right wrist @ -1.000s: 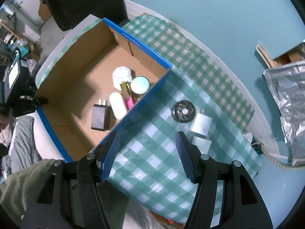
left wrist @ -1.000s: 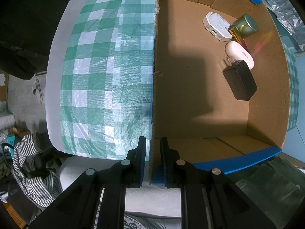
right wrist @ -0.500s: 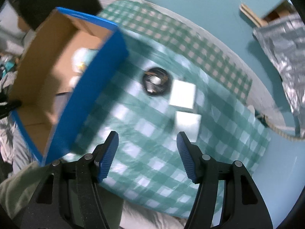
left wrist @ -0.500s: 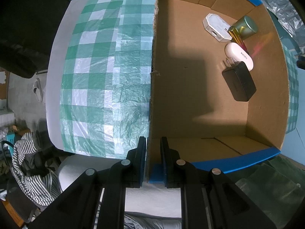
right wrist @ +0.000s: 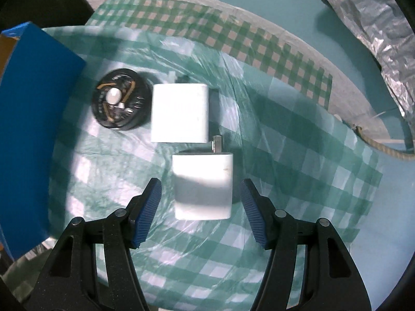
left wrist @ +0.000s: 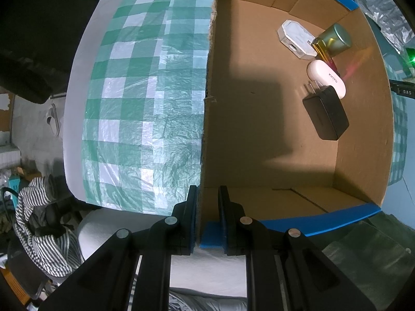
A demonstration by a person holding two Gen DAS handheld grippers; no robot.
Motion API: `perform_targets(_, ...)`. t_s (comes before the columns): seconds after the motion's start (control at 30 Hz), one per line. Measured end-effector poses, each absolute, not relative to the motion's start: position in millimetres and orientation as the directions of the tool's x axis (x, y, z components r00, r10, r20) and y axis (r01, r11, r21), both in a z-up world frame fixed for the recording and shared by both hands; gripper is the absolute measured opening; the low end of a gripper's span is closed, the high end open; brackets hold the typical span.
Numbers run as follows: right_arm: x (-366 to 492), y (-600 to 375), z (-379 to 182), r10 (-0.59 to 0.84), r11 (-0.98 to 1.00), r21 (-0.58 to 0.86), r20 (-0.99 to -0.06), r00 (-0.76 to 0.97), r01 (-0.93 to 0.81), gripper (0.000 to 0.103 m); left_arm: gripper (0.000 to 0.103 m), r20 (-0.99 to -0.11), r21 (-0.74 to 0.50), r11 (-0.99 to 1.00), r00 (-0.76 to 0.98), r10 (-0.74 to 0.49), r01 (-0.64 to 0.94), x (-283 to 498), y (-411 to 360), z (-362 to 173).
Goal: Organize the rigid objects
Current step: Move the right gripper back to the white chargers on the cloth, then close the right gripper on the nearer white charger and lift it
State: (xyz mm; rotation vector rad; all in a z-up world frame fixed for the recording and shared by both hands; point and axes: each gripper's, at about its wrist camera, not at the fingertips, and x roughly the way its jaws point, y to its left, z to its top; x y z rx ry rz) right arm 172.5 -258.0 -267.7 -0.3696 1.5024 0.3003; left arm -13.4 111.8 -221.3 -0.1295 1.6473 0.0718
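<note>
Left wrist view looks down on the cardboard box (left wrist: 259,134), the landmark here. The left gripper (left wrist: 206,217) is clamped tight on the box's near wall at its corner, one finger outside, one inside. Inside the box, toward its far right corner, lie a black charger (left wrist: 326,116), a white oval case (left wrist: 326,77), a white octagonal case (left wrist: 295,39) and a round teal-lidded jar (left wrist: 337,40).

Right of the box, on the green checked cloth (right wrist: 298,134), the right gripper (right wrist: 201,207) stands about half open over a white charger (right wrist: 202,186), its pads on either side but not touching. Another white charger (right wrist: 179,112) lies beyond, and a black round disc (right wrist: 122,102) sits just beside the box's blue wall (right wrist: 31,119).
</note>
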Motion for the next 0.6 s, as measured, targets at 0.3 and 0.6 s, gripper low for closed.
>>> perform_targets(0.3, 180, -257, -288, -0.058, 0.908, -0.071, -0.997, 0.044, -0.414, 0.063, 0.015, -0.996, -0.024, 0.99, -0.078, -0.035, -0.137, -16, 115, -223)
perform_targets(0.6, 182, -261, -295, -0.026, 0.924, -0.031, -0.999, 0.02, -0.381, 0.052, 0.015, -0.996, -0.022, 0.99, -0.079, -0.033, -0.137, -18, 118, -224)
